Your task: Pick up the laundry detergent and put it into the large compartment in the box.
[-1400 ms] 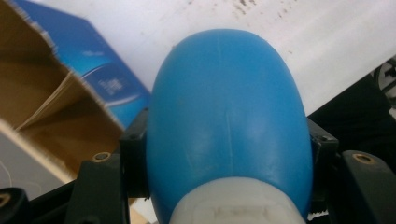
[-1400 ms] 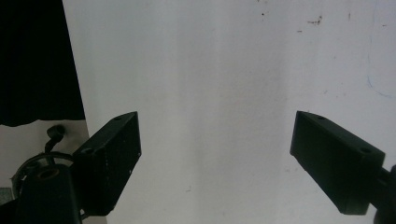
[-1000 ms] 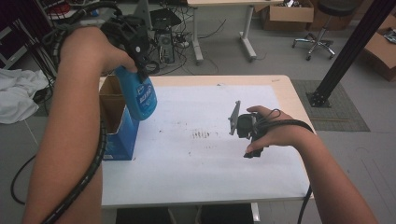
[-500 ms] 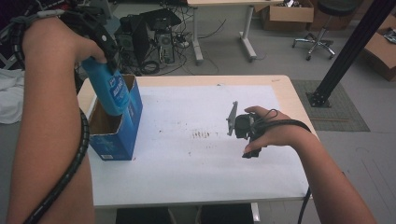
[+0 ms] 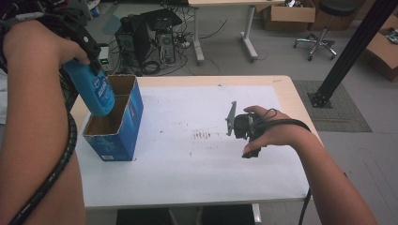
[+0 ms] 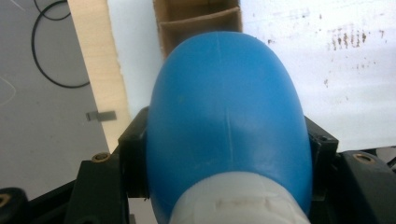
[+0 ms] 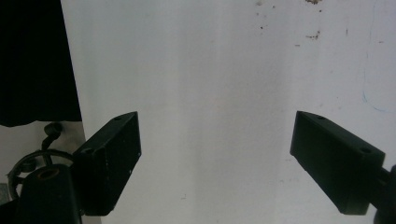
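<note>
Two grippers are at work over a table point(image 5: 281, 91) topped with a white sheet point(image 5: 187, 178) that bears a patch of small dark specks near its middle. In the high view the left gripper point(image 5: 87, 51) hangs above the table's left side, its black jaws clamped on the upper part of a blue plastic bottle point(image 5: 96, 91) with a printed label; the bottle points downward with a slight tilt, and its lower end sits over the open top of a blue cardboard box point(image 5: 124, 126). That box stands upright on the left part of the sheet, close to the table's left edge, and a cardboard divider splits its brown inside into two compartments; which one the bottle hangs over cannot be told. The left gripper view looks along the bottle point(image 6: 229, 126), whose rounded blue body bulges between the jaws with a whitish band at the near end, the box's divided opening point(image 6: 198, 21) beyond it. The right gripper point(image 5: 234, 123) rests on the right half of the sheet, well apart from box and bottle, held in the person's right hand point(image 5: 272, 133). In the right gripper view its jaws point(image 7: 215, 154) stand spread wide with bare white sheet between them.
</note>
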A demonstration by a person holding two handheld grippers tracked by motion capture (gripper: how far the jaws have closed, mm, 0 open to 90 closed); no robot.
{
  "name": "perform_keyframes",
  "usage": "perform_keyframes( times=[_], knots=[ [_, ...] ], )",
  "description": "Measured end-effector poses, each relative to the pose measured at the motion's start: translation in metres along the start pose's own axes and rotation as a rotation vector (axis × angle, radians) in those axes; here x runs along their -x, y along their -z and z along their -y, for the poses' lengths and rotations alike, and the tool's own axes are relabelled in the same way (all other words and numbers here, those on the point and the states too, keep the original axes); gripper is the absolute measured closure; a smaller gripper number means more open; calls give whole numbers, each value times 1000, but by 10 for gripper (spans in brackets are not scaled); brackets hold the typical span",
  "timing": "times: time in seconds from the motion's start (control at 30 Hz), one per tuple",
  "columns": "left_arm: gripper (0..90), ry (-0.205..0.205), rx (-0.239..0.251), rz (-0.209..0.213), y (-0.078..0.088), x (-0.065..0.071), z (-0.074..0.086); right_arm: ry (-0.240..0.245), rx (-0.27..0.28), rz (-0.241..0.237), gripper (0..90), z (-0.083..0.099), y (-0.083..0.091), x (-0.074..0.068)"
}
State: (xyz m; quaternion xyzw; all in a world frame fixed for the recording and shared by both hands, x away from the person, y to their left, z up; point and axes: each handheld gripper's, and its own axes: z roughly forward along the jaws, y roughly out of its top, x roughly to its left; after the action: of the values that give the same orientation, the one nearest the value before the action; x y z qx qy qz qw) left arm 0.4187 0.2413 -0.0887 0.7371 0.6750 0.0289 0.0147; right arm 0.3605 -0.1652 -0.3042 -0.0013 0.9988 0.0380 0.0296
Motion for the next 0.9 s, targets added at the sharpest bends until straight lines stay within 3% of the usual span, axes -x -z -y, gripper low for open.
perform_keyframes(
  times=[0.57,0.9],
  knots=[
    [378,12,-12,-3,-32,-7,-4,1,-3,2,166,1,1,-2],
    [378,27,-21,1,-64,-12,-6,-2,-4,2,166,1,1,-2]
  ],
)
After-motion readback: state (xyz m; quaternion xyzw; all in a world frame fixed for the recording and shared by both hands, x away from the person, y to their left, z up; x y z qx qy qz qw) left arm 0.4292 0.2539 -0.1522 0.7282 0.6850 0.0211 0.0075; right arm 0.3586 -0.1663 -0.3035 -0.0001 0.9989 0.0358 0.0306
